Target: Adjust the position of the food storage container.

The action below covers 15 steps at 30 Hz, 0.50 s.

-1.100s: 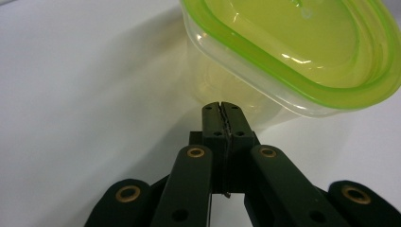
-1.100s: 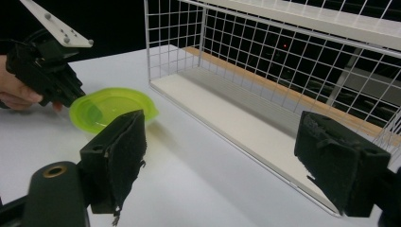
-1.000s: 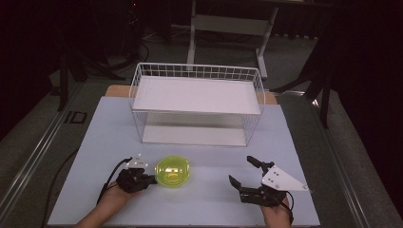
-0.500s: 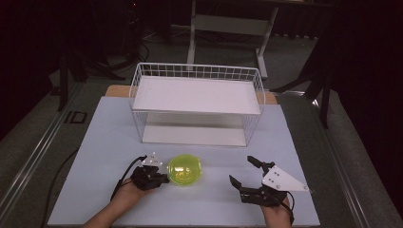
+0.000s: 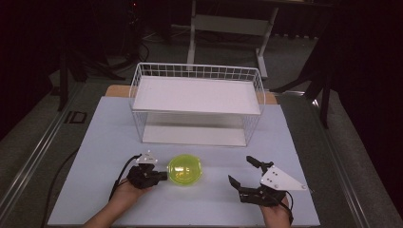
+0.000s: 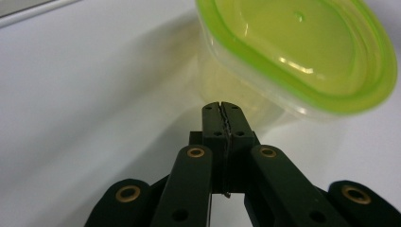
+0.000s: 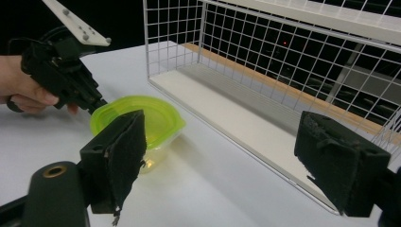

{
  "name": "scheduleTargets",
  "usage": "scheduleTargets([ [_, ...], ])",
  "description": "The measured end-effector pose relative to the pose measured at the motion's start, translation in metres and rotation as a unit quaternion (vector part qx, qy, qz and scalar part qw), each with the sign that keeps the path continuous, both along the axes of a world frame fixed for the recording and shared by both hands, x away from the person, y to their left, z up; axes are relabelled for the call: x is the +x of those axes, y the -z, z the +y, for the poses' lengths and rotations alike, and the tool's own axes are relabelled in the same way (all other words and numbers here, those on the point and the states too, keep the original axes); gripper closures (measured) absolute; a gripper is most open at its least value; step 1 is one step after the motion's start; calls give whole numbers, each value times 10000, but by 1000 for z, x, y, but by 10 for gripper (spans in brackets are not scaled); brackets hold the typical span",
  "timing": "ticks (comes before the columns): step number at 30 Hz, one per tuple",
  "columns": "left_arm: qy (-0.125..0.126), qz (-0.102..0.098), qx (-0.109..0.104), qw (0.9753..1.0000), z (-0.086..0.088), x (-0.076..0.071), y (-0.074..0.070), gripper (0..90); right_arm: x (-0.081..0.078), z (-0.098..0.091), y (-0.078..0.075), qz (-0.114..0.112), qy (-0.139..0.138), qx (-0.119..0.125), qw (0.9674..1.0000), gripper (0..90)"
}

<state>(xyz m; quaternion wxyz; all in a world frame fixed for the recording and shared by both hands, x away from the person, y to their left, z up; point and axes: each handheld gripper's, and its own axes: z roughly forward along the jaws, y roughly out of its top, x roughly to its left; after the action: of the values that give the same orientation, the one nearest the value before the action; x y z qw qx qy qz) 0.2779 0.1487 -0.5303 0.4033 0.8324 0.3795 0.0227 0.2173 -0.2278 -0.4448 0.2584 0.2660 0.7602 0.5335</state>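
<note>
Two tools: your left tool (image 5: 160, 176) is pinched closed, tips at the tub (image 5: 185, 170) rim; right tool (image 5: 246, 173) gapes wide. Tub looks light, slippery; grip its lid edge.

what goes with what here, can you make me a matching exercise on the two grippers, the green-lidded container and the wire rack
Things:
1. left gripper
2. right gripper
3. green-lidded container
4. wire rack

Descriptions:
a. white, two shelves, at the far side of the table
b. jaws wide apart, nothing between them
c. jaws closed together, tip against the container's side
d. on the table between the two grippers

Pairs: 1-c, 2-b, 3-d, 4-a
</note>
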Motion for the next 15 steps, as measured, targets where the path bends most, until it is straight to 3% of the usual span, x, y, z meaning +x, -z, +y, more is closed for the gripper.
scheduleTargets([
  [15, 323, 112, -43, 9994, -37, 18, 1, 900, 1, -1, 3, 60, -53, -19, 10000, 173],
])
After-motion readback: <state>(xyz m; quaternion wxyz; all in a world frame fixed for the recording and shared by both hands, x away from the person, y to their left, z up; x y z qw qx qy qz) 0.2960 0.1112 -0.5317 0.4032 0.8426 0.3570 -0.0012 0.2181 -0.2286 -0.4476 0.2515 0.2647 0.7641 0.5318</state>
